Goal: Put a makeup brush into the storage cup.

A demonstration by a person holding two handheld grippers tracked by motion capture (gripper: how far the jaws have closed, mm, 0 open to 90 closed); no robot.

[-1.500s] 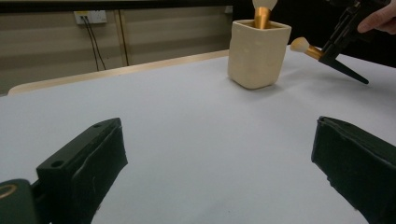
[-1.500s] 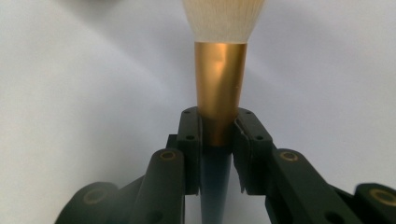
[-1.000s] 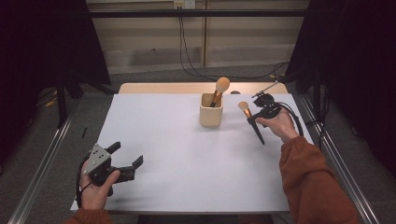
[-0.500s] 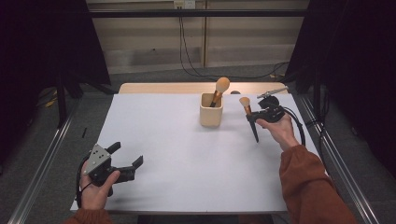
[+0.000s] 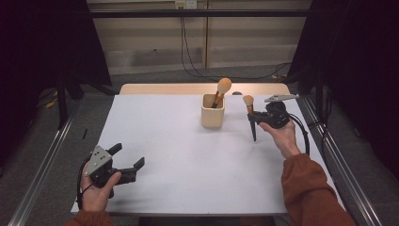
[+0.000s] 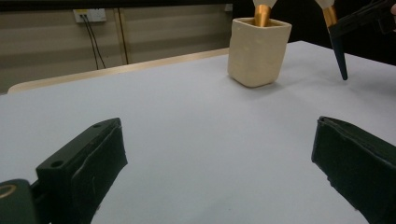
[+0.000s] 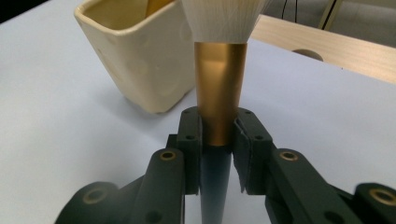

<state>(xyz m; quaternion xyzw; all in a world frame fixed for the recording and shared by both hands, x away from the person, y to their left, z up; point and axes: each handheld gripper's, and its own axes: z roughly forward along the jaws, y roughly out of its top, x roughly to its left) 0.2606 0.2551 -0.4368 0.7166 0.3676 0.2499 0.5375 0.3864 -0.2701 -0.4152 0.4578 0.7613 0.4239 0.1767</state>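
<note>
1. Table (image 5: 188,155): a white sheet covers the work surface, with a strip of bare wood along the far edge. The open stretch between the two hands gives the right hand free room to travel towards the cup.

2. Cup (image 5: 212,110): a cream, square-sided holder stands upright near the far edge, right of centre. One makeup brush (image 5: 221,90) already leans in it, head up, against the far-right corner (so the nearer, left part of the mouth looks the freer).

3. Left gripper (image 5: 123,165): it rests low at the near-left corner of the table, well apart from the cup, its jaws spread wide with nothing between them, as the left gripper view confirms. It plays no part in this step.

4. Right gripper (image 5: 256,117): held above the table just right of the cup, it is clamped on the second brush (image 5: 251,113) at the join of gold ferrule and dark handle, as the right gripper view shows closely.

5. Second brush: it hangs nearly upright, pale head up, pointed handle tip down and clear of the sheet, beside the cup and not yet over it.

6. Judgement of the step: the brush appears bound for the cup. Doing it well would mean lifting until the tip clears the rim, centring it over the free part of the mouth, lowering it upright, and releasing only once the tip is inside (a tip catching the rim could tip the cup).
</note>
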